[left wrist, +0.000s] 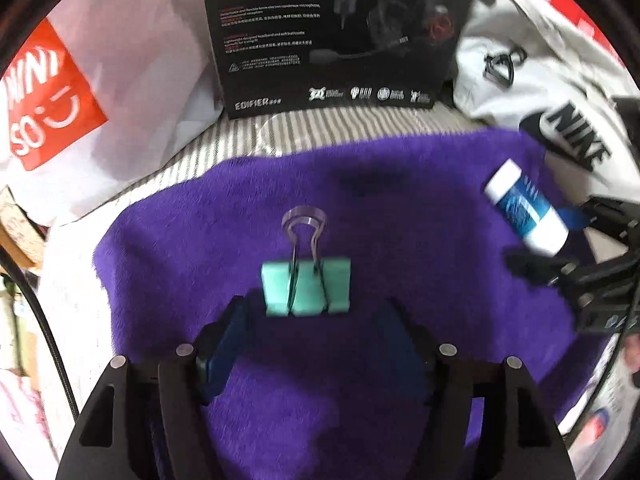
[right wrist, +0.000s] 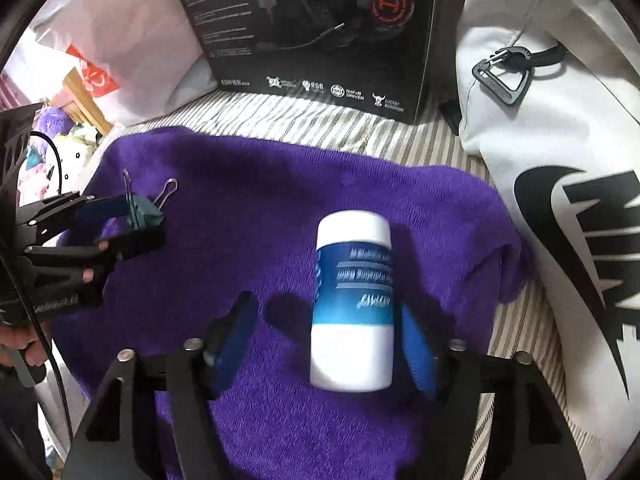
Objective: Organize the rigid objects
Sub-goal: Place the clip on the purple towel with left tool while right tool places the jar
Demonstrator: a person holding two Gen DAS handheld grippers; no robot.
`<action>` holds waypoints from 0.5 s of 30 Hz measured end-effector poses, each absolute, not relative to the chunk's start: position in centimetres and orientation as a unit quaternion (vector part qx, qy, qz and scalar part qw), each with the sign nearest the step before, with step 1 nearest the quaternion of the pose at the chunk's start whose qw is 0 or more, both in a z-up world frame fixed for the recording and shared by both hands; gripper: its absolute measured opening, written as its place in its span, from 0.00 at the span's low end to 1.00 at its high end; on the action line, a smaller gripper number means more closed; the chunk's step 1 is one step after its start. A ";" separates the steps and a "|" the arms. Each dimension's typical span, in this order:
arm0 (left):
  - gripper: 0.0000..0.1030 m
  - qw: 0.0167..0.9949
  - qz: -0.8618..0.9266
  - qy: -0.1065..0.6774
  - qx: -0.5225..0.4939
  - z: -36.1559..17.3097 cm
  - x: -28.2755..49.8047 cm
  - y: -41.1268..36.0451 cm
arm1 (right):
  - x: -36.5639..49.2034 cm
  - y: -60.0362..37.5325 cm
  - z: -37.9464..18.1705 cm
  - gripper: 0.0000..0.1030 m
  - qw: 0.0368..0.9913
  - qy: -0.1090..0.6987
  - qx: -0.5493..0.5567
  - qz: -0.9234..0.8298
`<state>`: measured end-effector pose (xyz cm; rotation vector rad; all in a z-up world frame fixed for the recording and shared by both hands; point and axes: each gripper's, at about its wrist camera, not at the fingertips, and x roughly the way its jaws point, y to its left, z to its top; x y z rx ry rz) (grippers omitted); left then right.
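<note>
I look down at a purple towel (left wrist: 360, 200) spread on a striped sheet (right wrist: 320, 120). My left gripper (left wrist: 316, 312) has its two blue fingers spread wide. A green binder clip (left wrist: 306, 286) sits on the towel just ahead of them, and neither finger presses on it. Its silver handles point away from me.

My right gripper (right wrist: 326, 312) is spread too. A white and blue bottle (right wrist: 352, 300) lies on the towel between its fingers. The right finger (right wrist: 416, 344) is just beside the bottle, but I cannot tell if it touches. The left finger is apart from it.

Behind the towel stands a black box (left wrist: 332, 32). A white bag (right wrist: 560, 160) lies on the right.
</note>
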<state>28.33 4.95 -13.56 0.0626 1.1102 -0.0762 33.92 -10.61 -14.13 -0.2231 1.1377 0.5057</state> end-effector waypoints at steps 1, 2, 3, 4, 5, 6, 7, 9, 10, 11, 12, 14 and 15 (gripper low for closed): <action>0.65 0.849 -0.034 0.527 0.027 -13.5 28.0 5.1 | 33.6 -10.8 -14.1 0.68 0.807 0.534 -0.106 0.229; 0.64 0.851 -0.031 0.525 0.016 -13.2 27.3 5.3 | 33.3 -11.0 -14.0 0.68 0.807 0.536 -0.104 0.225; 0.64 0.854 -0.030 0.520 0.007 -12.8 26.6 5.5 | 32.9 -11.4 -13.8 0.68 0.808 0.538 -0.098 0.222; 0.63 0.860 -0.027 0.510 0.006 -12.0 25.4 5.6 | 32.3 -11.8 -13.5 0.68 0.809 0.537 -0.091 0.221; 0.62 0.866 -0.027 0.498 0.011 -11.3 24.4 5.5 | 31.6 -12.3 -13.0 0.68 0.812 0.534 -0.084 0.221; 0.62 0.875 -0.031 0.483 0.020 -10.3 23.0 5.2 | 30.9 -13.0 -12.5 0.68 0.816 0.530 -0.077 0.217; 0.62 0.878 -0.034 0.477 0.024 -9.7 22.2 5.0 | 29.9 -13.6 -11.8 0.68 0.821 0.525 -0.072 0.212; 0.62 0.882 -0.058 0.466 0.033 -8.3 19.3 3.8 | 28.0 -14.7 -10.7 0.68 0.828 0.517 -0.065 0.206; 0.62 0.882 -0.070 0.464 0.034 -8.0 18.4 3.6 | 26.7 -15.4 -10.2 0.68 0.832 0.513 -0.061 0.203; 0.62 0.881 -0.088 0.463 0.034 -7.7 17.2 2.9 | 25.8 -15.9 -9.8 0.68 0.834 0.511 -0.058 0.200; 0.62 0.879 -0.103 0.465 0.033 -7.5 16.1 2.4 | 24.5 -16.7 -9.5 0.68 0.837 0.508 -0.052 0.195; 0.62 0.870 -0.144 0.472 0.026 -7.6 14.0 0.8 | 22.6 -18.1 -9.1 0.68 0.840 0.506 -0.039 0.192; 0.62 0.866 -0.156 0.474 0.023 -7.8 13.4 0.4 | 21.5 -18.6 -9.0 0.68 0.840 0.507 -0.031 0.191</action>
